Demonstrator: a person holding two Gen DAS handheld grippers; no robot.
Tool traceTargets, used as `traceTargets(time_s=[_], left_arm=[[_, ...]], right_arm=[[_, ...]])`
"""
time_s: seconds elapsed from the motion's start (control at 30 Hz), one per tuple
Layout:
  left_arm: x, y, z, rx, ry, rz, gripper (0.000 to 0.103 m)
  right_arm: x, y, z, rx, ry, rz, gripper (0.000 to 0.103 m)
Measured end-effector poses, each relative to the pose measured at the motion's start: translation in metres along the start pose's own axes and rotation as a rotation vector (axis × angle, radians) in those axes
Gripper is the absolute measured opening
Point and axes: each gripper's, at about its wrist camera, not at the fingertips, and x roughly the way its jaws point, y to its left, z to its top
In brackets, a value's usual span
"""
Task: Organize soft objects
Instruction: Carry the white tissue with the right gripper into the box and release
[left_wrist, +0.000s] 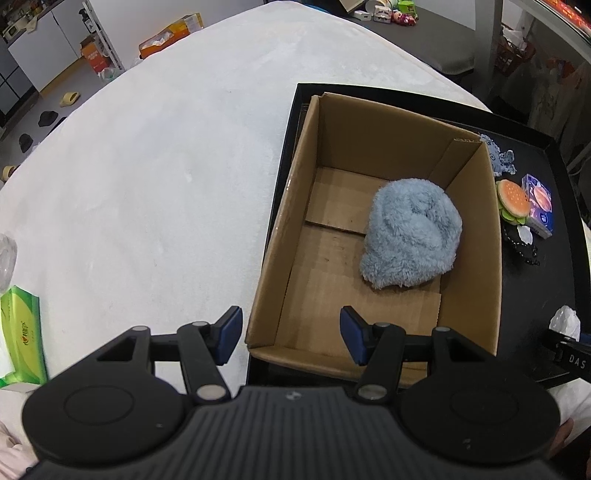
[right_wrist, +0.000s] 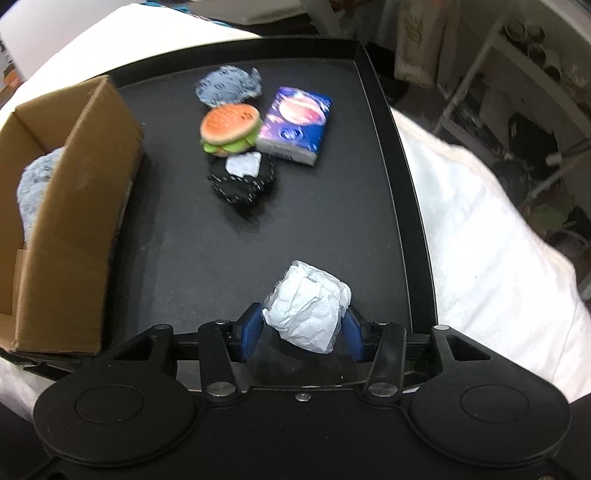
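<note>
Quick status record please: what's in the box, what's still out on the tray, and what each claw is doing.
box: cardboard, open, standing on the black tray
in box: fluffy blue cloth
on tray: small blue cloth, burger toy, tissue pack, black pouch with a white scrap on it
right claw: shut on white paper wad
left claw: open, empty, above the box's near left corner

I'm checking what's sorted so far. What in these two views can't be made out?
- Right wrist view: most of the fluffy blue item is hidden by the cardboard box wall.
- Left wrist view: the blue knit piece is partly behind the box's far corner.
- Right wrist view: tissue pack print is too blurred to read.
</note>
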Motion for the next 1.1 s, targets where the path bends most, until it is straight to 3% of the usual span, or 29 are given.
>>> traceTargets(time_s=[0.7,1.1], left_arm=[[0.000,0.024,0.006,-0.052,-0.060,-0.041,0.056],[0.013,0.036,0.007,-0.067,-0.063,-0.091,0.051]], right_arm=[[-0.054,0.034,0.033,-0.049,-0.139,0.086,0.046],[-0.082,0.076,0.053,-0.167,-0.292,0.151,0.045]])
